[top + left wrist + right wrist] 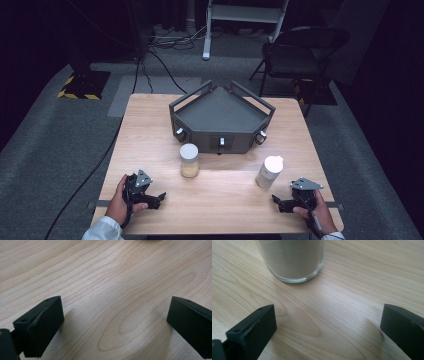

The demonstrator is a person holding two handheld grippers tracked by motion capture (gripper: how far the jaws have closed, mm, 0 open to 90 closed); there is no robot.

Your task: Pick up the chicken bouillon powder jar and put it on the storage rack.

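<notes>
Jars first: the white-filled jar (269,171) stands on the table (220,200) just ahead of the right gripper (281,204), whose jaws are spread wide with nothing between them. Its glass base (294,262) looms close in the right gripper view. The yellow-filled jar (189,160) stands ahead and to the right of the left gripper (155,200), also spread wide over bare wood, in front of the grey tray (220,117).
</notes>
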